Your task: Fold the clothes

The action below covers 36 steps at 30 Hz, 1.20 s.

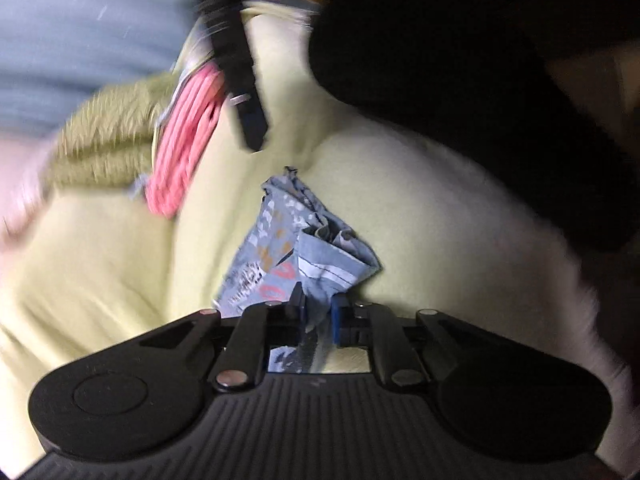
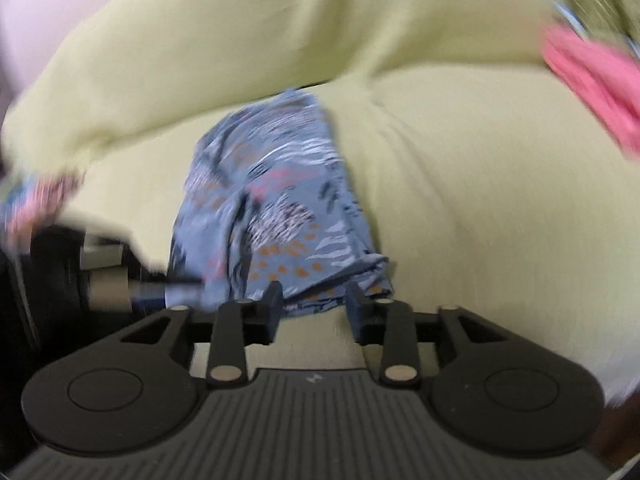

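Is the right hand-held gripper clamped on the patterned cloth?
No, the right hand-held gripper stands open, the blue patterned cloth lying loose between its fingers.

No legible text, label, brand name, number or sign can be made out in either view; only abstract marks are printed on the blue-grey patterned cloth.

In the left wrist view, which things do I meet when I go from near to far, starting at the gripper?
left gripper → grey-blue patterned cloth, pinched between its fingers → yellow-green sheet.
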Each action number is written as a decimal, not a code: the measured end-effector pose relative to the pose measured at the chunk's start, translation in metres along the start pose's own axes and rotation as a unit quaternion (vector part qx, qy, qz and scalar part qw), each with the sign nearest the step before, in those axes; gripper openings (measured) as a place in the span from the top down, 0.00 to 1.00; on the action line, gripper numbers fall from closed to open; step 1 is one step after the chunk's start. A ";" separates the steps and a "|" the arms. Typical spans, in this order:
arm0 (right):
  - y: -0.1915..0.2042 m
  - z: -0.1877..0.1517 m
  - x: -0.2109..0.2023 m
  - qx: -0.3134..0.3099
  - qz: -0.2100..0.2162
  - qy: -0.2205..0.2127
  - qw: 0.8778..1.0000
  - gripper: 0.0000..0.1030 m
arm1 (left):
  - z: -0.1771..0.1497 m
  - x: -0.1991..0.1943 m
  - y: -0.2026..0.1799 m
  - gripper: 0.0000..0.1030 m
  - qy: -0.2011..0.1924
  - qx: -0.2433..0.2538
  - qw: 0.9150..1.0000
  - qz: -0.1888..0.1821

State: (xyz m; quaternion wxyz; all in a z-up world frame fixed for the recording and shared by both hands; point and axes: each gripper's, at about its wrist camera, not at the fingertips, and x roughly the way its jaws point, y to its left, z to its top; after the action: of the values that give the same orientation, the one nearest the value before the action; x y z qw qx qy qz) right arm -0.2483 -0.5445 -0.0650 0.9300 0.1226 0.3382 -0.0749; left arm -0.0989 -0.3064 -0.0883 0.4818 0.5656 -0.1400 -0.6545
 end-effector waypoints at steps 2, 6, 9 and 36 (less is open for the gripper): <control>0.018 -0.003 0.003 -0.098 -0.002 0.008 0.995 0.65 | -0.003 -0.006 0.019 0.91 -0.006 -0.060 0.998 -0.028; 0.052 -0.019 0.017 -0.269 -0.001 0.015 0.963 0.62 | -0.009 -0.016 0.044 0.92 -0.012 -0.119 0.991 -0.061; 0.077 -0.033 0.027 -0.396 -0.008 -0.003 0.918 0.61 | -0.010 -0.020 0.052 0.92 -0.013 -0.124 0.989 -0.073; 0.129 -0.006 0.040 -0.542 0.009 -0.047 0.839 0.94 | 0.013 -0.001 -0.011 0.86 0.023 0.007 0.994 0.102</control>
State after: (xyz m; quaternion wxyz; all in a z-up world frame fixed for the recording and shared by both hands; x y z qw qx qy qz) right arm -0.1925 -0.4216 -0.0723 0.8634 -0.4019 0.2794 0.1226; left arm -0.1154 -0.3046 -0.0921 0.5455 0.5662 -0.1907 -0.5878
